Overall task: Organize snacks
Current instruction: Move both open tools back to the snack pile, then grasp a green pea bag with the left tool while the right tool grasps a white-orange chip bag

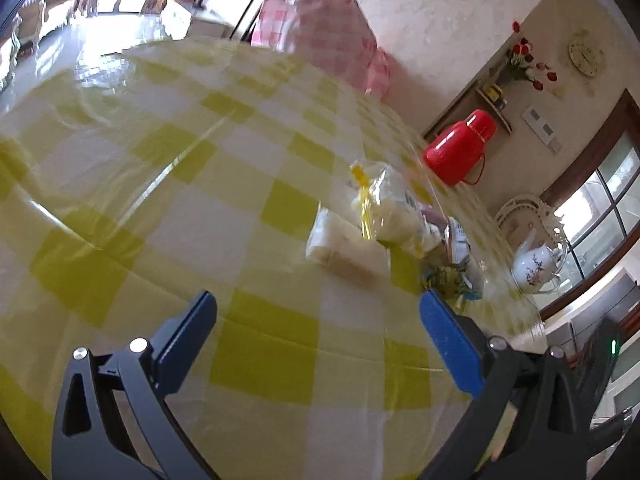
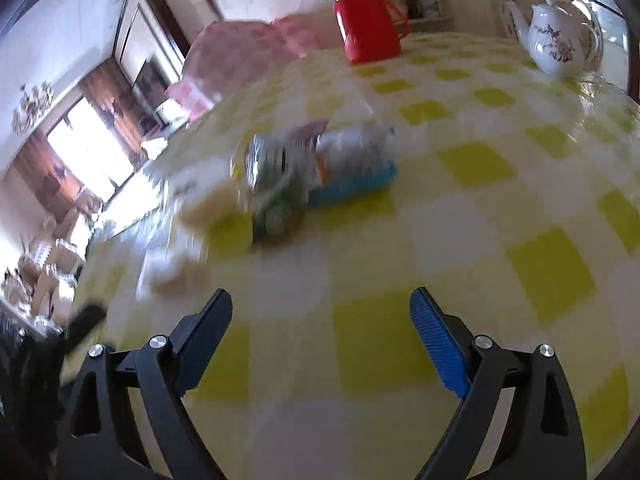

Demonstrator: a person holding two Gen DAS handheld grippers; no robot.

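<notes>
A small pile of snack packets (image 1: 384,216) lies on the yellow-and-white checked tablecloth (image 1: 160,168), ahead and right of my left gripper (image 1: 318,304). In that pile I see a clear bag with a yellow strip (image 1: 366,200), a pale wrapped packet (image 1: 344,246) and a greenish packet (image 1: 448,276). My left gripper stands open over bare cloth, well short of the pile. In the blurred right wrist view the same pile (image 2: 304,168) shows a silvery packet (image 2: 264,160) and a blue packet (image 2: 352,186). My right gripper (image 2: 322,302) is open and empty, short of the pile.
A red thermos jug (image 1: 460,148) (image 2: 366,20) and a white painted teapot (image 1: 536,264) (image 2: 556,40) stand beyond the snacks. A chair with a pink checked cover (image 1: 332,40) sits at the table's far edge. The table edge (image 1: 532,320) runs close on the right.
</notes>
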